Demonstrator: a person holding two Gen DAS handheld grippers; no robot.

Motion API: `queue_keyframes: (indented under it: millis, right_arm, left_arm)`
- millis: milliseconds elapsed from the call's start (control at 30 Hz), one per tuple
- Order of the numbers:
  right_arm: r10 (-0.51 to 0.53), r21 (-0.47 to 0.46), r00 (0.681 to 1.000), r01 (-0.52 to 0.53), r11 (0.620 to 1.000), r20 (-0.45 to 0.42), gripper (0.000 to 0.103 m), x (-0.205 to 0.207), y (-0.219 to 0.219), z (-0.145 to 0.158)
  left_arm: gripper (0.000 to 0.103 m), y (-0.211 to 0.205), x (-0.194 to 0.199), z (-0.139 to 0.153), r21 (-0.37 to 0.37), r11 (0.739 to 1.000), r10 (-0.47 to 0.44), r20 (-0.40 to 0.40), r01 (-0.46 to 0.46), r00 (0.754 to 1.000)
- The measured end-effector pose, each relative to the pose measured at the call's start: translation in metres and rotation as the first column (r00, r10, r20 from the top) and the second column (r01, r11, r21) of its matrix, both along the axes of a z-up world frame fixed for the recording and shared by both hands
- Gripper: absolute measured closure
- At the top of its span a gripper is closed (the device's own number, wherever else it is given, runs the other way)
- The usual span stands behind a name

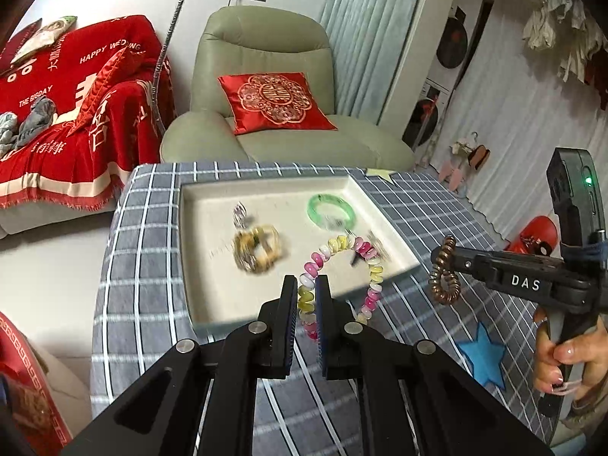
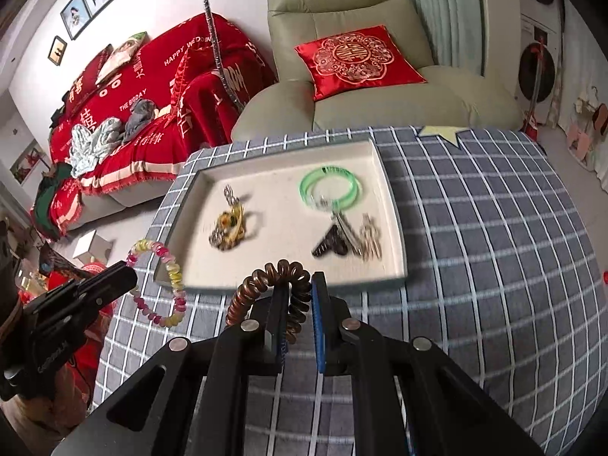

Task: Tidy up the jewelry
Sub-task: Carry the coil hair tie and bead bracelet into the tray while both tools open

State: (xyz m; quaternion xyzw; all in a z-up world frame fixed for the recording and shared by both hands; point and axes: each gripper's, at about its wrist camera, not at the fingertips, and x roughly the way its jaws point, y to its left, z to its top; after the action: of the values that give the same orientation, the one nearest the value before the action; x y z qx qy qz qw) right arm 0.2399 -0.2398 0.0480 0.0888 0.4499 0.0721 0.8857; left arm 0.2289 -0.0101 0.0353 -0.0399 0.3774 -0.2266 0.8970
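Left tongs [image 1: 306, 296] pinching beaded bracelet [image 1: 338, 266], right tongs [image 2: 298, 304] gripping coil hair tie [image 2: 266, 285]

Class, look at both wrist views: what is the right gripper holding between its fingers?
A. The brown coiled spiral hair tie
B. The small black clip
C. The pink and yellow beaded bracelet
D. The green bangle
A: the right gripper has its fingers closed on the brown coiled spiral hair tie, while the pink and yellow beaded bracelet hangs from the left gripper and the green bangle lies in the white tray.
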Motion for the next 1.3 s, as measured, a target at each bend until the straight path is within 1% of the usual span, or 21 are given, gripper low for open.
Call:
queue_keyframes:
  millis: [167,300,533,767,933,1033,1133,1300]
  right_arm:
    - [-0.003,0.002,1.000,0.003,1.000,-0.016,0.090,0.032,0.005,-0.004]
    - [-0.009,0.008,0.999,0.009,1.000,-0.031,0.090,0.056,0.008,-0.011]
    - [-0.003,-0.002,0.998,0.003,1.000,-0.069,0.090,0.087,0.020,-0.038]
    - [-0.007,-0.021,0.995,0.004,1.000,-0.100,0.090,0.103,0.024,-0.062]
    - [0.004,-0.050,0.992,-0.010,0.999,-0.125,0.090,0.111,0.025,-0.076]
    - [0.009,-0.065,0.990,-0.018,0.998,-0.139,0.090,0.116,0.026,-0.085]
    - [0.015,-0.076,0.988,-0.027,0.997,-0.154,0.090,0.120,0.028,-0.093]
    - [0.034,-0.151,0.990,-0.054,0.987,-0.135,0.089,0.119,0.039,-0.095]
  left_arm:
    - [0.078,-0.003,0.030,-0.003,0.025,1.000,0.017,0.003,-0.018,1.000]
    - [0.078,-0.007,0.053,-0.013,0.041,0.999,0.035,-0.016,-0.035,0.999]
    - [0.078,-0.015,0.081,-0.036,0.086,0.995,0.055,-0.054,-0.050,0.997]
    - [0.078,-0.024,0.093,-0.059,0.144,0.988,0.066,-0.088,-0.053,0.994]
    - [0.078,-0.033,0.097,-0.070,0.189,0.981,0.060,-0.101,-0.040,0.993]
    - [0.078,-0.035,0.099,-0.075,0.194,0.980,0.060,-0.114,-0.037,0.992]
    - [0.077,-0.037,0.100,-0.078,0.218,0.975,0.058,-0.110,-0.033,0.992]
    - [0.077,-0.040,0.100,-0.081,0.233,0.972,0.062,-0.105,-0.036,0.992]
